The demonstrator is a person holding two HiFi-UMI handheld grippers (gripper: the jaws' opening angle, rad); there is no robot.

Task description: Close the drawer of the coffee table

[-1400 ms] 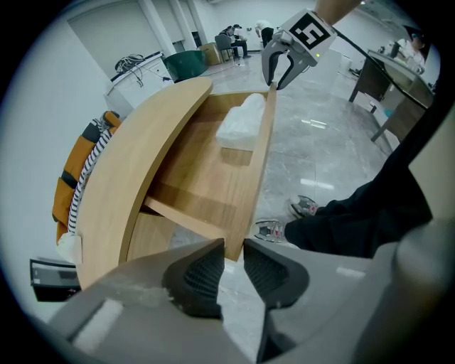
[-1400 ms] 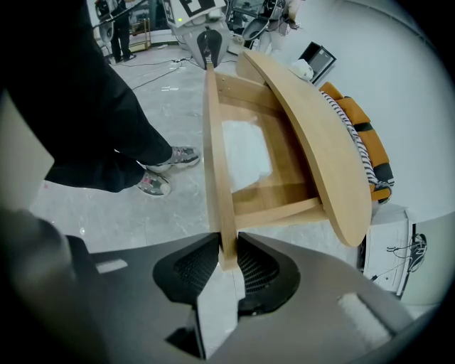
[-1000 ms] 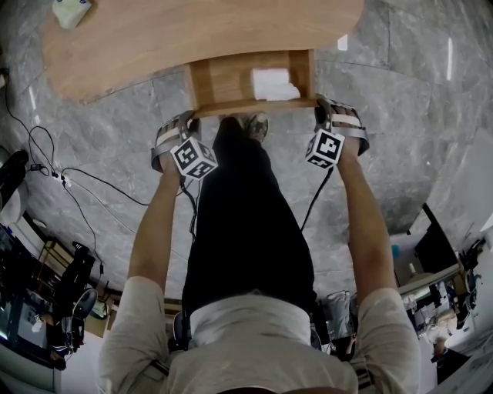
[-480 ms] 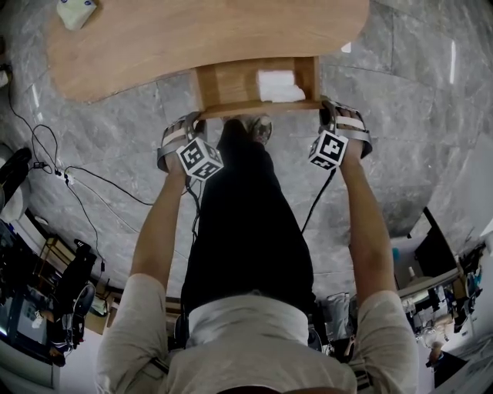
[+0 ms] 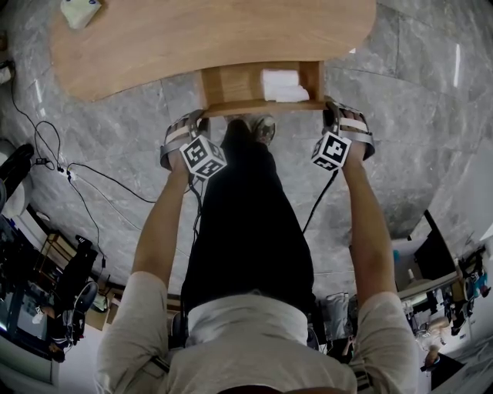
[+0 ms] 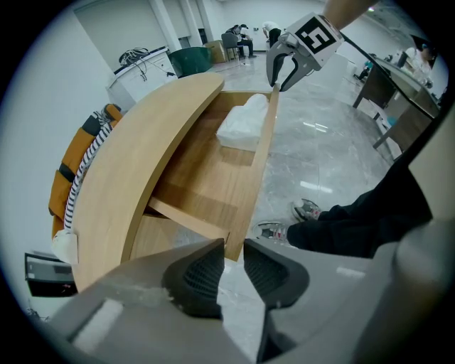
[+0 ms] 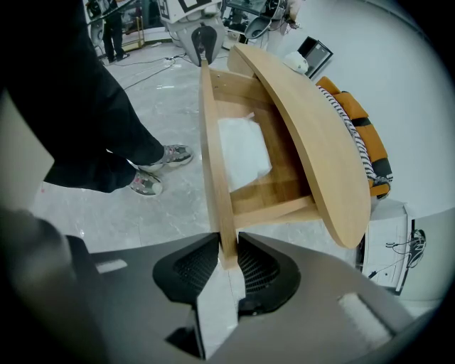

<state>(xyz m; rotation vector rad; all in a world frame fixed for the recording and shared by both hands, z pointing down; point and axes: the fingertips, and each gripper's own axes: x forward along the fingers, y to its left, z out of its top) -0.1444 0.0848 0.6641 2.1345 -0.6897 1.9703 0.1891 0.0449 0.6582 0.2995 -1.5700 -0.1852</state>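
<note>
Office-lab: desks (image 6: 402, 89), loose cables (image 5: 108, 181), marble floor (image 5: 400, 115)

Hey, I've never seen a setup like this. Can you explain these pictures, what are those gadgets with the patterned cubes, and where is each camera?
There is no robot: a person holds two hand-held claws, and the black-and-white cubes are part of those tools. The head view looks steeply down from the person's head; the two gripper views come from cameras riding on each claw. The curved light wooden coffee table has its wooden drawer pulled out, with a soft white bundle inside; a small pale box sits on the tabletop. The right claw is clamped on the drawer front. The left claw is open, with the front's other end just at its tips.
</note>
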